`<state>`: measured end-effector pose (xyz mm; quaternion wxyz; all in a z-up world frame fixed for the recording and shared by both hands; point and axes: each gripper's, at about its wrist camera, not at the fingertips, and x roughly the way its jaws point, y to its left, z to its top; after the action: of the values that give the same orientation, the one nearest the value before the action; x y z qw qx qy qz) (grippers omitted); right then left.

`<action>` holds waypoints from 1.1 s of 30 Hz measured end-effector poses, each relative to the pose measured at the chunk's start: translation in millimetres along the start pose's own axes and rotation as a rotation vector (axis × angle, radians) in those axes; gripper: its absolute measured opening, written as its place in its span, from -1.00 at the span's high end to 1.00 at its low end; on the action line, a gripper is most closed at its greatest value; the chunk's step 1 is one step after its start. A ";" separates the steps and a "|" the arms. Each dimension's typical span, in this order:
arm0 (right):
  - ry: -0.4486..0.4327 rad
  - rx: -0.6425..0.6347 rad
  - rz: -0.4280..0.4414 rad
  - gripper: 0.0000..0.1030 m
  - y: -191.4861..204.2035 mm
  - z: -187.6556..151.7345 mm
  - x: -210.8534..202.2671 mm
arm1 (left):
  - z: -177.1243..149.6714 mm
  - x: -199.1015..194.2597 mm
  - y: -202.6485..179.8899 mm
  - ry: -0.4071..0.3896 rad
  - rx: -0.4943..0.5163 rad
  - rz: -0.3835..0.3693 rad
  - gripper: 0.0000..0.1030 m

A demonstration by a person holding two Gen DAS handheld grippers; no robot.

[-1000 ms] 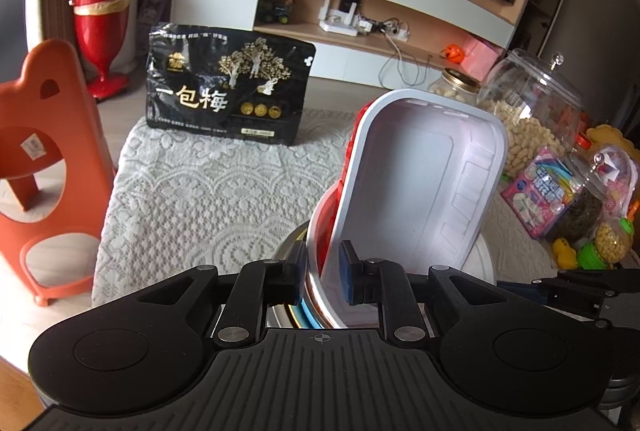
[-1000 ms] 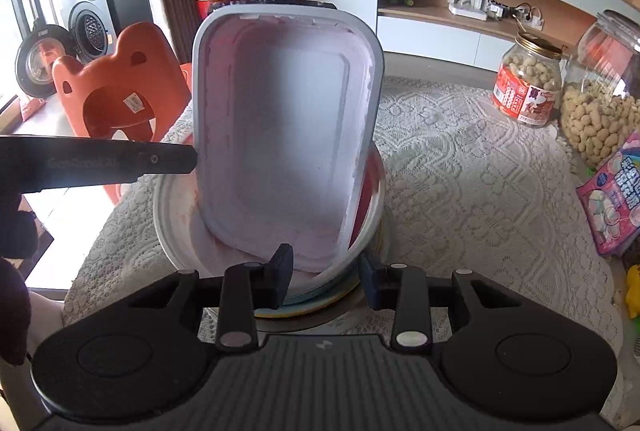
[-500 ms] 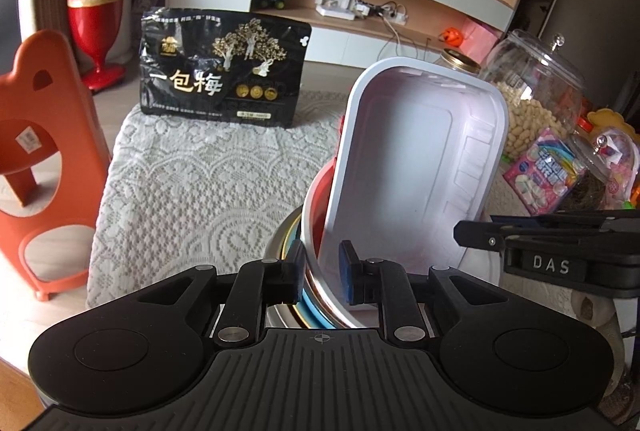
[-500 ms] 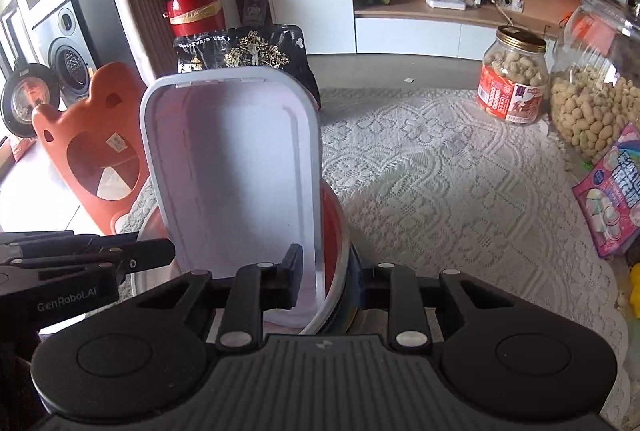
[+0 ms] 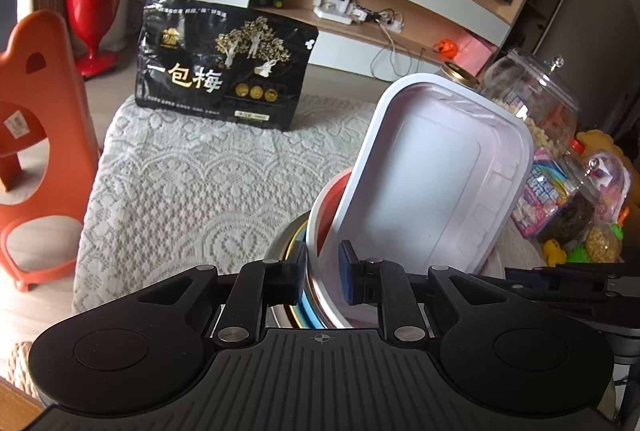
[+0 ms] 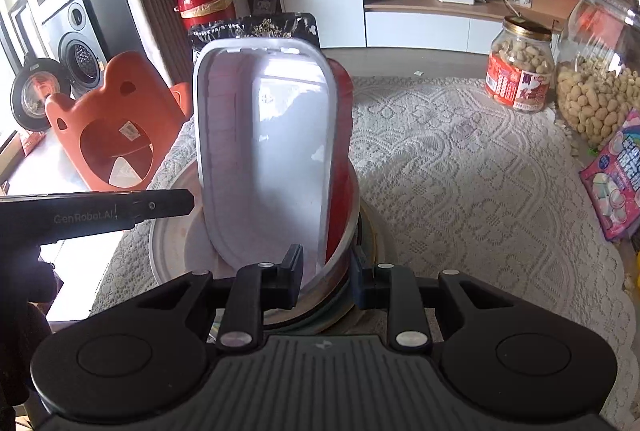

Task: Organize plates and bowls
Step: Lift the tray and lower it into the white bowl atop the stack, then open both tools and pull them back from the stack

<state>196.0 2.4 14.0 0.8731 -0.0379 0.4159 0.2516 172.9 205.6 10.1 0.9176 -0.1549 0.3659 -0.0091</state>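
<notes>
We grip the stack's rim, left gripper and right gripper both clamped; heavy, slippery, with the white tub loose.

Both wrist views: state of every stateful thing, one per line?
White tray: propped on edge in the bowl stack.
Bowl stack: nested, on the lace cloth.
Left gripper: shut on stack rim.
Right gripper: shut on stack rim.
Peanut jar: lid on.
Big jar: lid on.
Snack bag: upright, sealed.
</notes>
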 end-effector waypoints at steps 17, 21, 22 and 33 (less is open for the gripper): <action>-0.049 -0.005 -0.032 0.53 -2.7 1.0 -3.3 | -12.9 -2.3 -18.4 0.010 0.059 0.045 0.62; -0.052 -0.014 -0.037 0.53 -1.5 -1.9 -2.8 | -15.1 -7.2 -16.1 0.000 0.030 0.034 0.62; -0.052 -0.008 -0.031 0.53 -2.4 -2.3 -3.8 | -15.3 -10.3 -14.9 -0.011 0.018 0.032 0.62; -0.222 0.032 0.083 0.16 -7.4 -61.0 -72.2 | -59.9 -78.8 -34.4 -0.218 -0.046 0.022 0.65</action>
<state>118.2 -50.4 27.1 0.9031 0.0213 0.3220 0.2833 78.1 166.4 31.8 0.9482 -0.1720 0.2656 0.0264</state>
